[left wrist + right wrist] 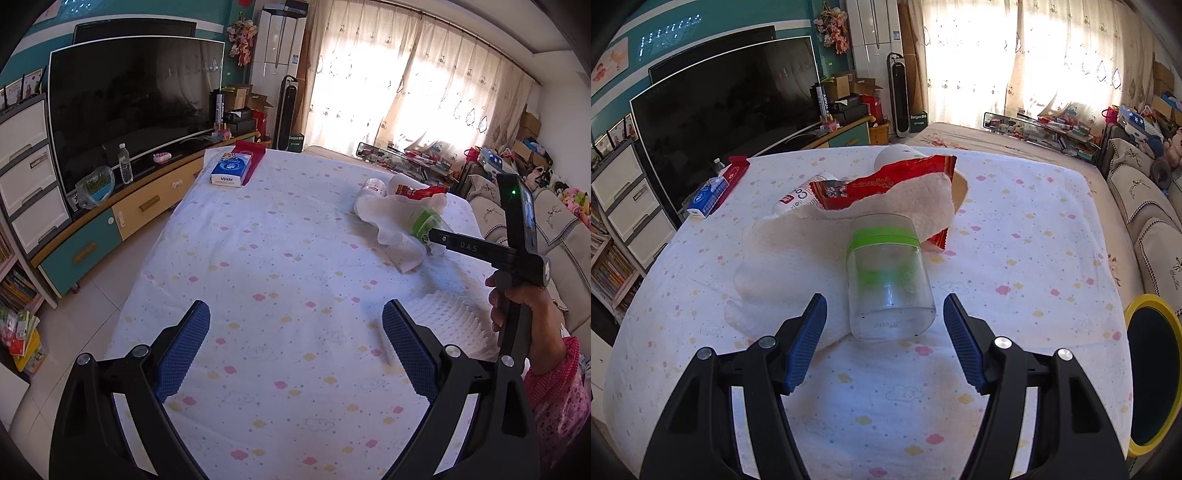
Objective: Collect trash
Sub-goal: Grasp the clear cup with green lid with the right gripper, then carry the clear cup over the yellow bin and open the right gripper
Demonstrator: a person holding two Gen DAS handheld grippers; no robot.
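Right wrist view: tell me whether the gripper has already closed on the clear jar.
No: the right gripper is open, and the jar lies on its side on the table, ahead of the blue pads and untouched.

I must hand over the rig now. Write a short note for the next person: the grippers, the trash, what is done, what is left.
Left gripper: open, empty, over bare sheet.
Right gripper: open, jaws either side of the clear jar, not pressing it.
Trash: all in one pile on the sheet. The jar lies on its side on a paper towel; behind it a red wrapper, a white bottle and a white cup.
Yellow-rimmed bin: at the right edge.
Done: nothing lifted yet.
Left: probably grasp the jar first, then the rest.
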